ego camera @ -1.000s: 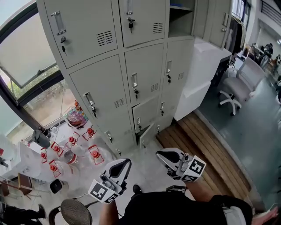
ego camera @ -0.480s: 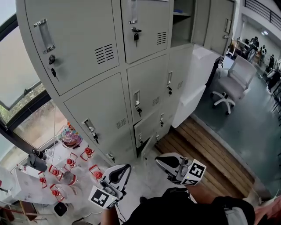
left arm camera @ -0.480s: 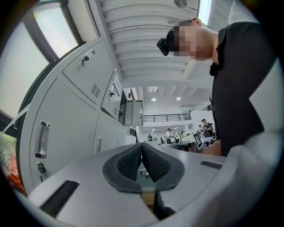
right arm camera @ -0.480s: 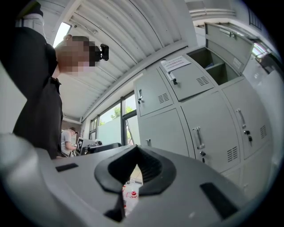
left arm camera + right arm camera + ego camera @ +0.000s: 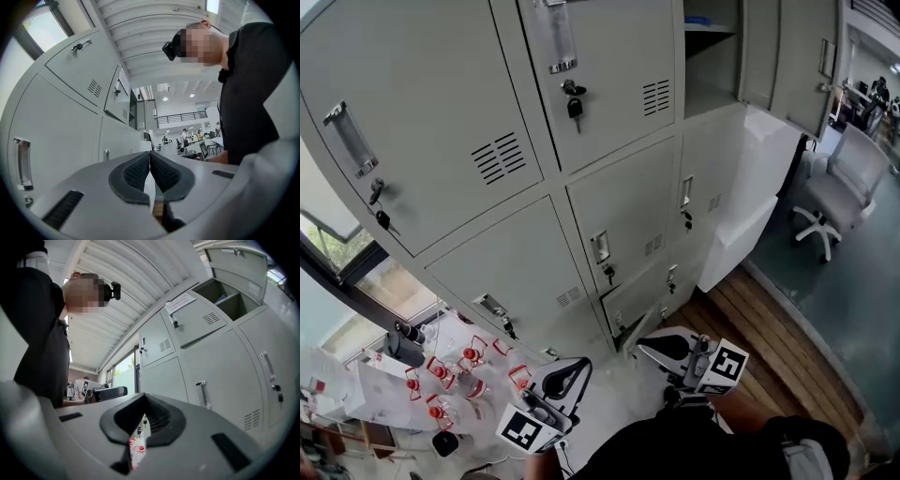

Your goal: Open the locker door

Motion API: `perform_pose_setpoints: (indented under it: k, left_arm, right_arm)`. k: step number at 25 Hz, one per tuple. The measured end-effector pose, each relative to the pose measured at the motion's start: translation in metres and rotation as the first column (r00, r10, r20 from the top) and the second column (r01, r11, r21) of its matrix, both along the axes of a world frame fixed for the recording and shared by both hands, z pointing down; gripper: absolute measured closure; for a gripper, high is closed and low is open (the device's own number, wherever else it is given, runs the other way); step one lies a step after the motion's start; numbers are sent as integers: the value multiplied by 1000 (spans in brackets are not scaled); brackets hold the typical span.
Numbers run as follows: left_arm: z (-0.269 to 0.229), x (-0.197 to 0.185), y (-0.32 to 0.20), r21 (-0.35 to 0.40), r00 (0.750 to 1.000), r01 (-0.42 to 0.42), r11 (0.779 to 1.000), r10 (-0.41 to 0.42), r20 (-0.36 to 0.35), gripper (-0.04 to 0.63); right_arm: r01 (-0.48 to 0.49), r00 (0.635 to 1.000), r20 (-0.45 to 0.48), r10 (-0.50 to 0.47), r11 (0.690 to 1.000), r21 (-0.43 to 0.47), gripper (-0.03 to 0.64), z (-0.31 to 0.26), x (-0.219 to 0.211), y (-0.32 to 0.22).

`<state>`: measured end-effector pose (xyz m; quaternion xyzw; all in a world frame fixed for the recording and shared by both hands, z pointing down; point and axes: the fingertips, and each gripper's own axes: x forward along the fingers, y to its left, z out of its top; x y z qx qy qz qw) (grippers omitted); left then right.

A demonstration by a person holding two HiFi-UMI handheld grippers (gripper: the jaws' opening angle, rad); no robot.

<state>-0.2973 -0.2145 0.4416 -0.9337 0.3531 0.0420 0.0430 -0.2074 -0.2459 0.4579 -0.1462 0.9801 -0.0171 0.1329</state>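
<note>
A bank of grey lockers (image 5: 534, 206) fills the head view, each door with a handle and a hanging key (image 5: 575, 105). One upper right compartment (image 5: 711, 56) stands open, and a low door (image 5: 630, 305) in the middle column looks slightly ajar. My left gripper (image 5: 578, 365) and right gripper (image 5: 646, 343) hang low in front of the lockers, apart from every door. Both are shut with nothing between the pads. The left gripper view shows the shut gripper (image 5: 149, 154) with lockers (image 5: 61, 117) on its left. The right gripper view shows the shut gripper (image 5: 144, 397) with lockers (image 5: 225, 357) on its right.
Several water bottles with red handles (image 5: 450, 375) stand on the floor at lower left, beside a window (image 5: 337, 248). A white cabinet (image 5: 750, 206) adjoins the lockers at right, with a white office chair (image 5: 830, 202) beyond. A wooden floor strip (image 5: 769, 328) runs at lower right.
The view and both grippers have drawn closer to the lockers, which now fill more of the picture. Both grippers have stayed shut and hold nothing.
</note>
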Motion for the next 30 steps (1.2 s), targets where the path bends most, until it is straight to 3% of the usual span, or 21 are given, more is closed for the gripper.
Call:
perform_pose_setpoints:
  k: [7, 15, 19, 24, 30]
  left_arm:
    - [-41, 24, -47, -17, 989, 147, 989, -147, 0, 578]
    - [-93, 33, -88, 54, 947, 281, 958, -286, 147, 578]
    - [-121, 26, -103, 60, 951, 275, 960, -281, 132, 578]
    - [-176, 8, -109, 159, 939, 237, 958, -268, 218, 578]
    - [-239, 0, -115, 181, 950, 192, 964, -230, 214, 578]
  right_arm:
    - [75, 997, 5, -76, 991, 111, 607, -42, 40, -57]
    - [60, 998, 11, -65, 967, 249, 607, -107, 77, -118]
    - [20, 999, 25, -29, 957, 289, 607, -147, 76, -145]
    - [1, 999, 30, -14, 928, 373, 607, -203, 54, -150]
    - [59, 998, 5, -69, 889, 455, 607, -275, 30, -140]
